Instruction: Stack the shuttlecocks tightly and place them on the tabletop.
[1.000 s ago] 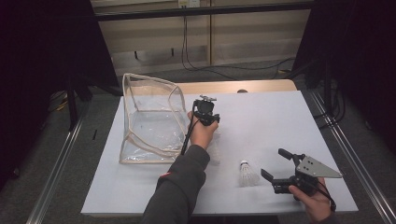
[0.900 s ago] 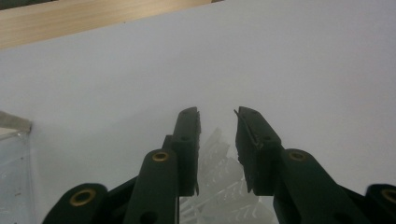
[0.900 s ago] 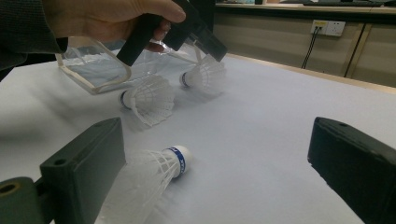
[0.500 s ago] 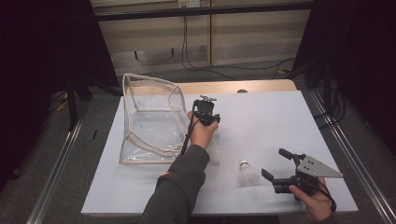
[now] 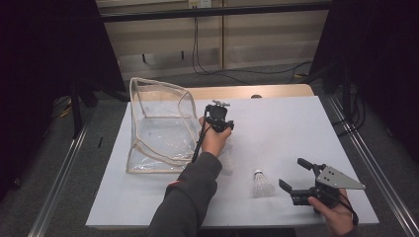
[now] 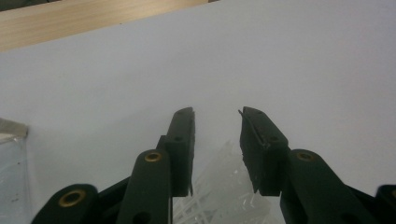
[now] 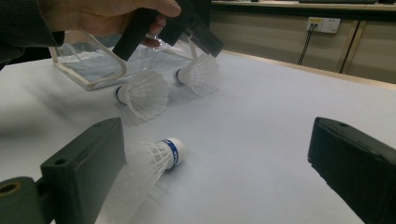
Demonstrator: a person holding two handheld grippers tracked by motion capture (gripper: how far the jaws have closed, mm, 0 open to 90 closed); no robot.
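My left jaws have just been opening over a shuttlecock [image 6: 224, 191]; hands hold position. It lies on the table [image 5: 296, 123] beside the bag [image 5: 158, 128], white feathered skirt, cork hidden by my left gripper [image 6: 215, 135]. Pads stand narrowly apart, not pressing. Right gripper [image 5: 296, 174] gapes wide near another shuttlecock [image 5: 262, 183].

Background stuff: the white desk [image 5: 276, 123] has a strip of bare wood [image 5: 237, 92] showing along its far edge, with a small dark spot [image 5: 255, 96] sitting on it, can't tell what that is. Metal rails [image 5: 59, 195] run along both sides over grey floor [image 5: 29, 163]. Behind it all is a beige panelled wall [image 5: 163, 42] with black cables [image 5: 197, 49] hanging down it. From the right claw view there's a white wall socket [image 7: 324, 24] with two cords plugged in.
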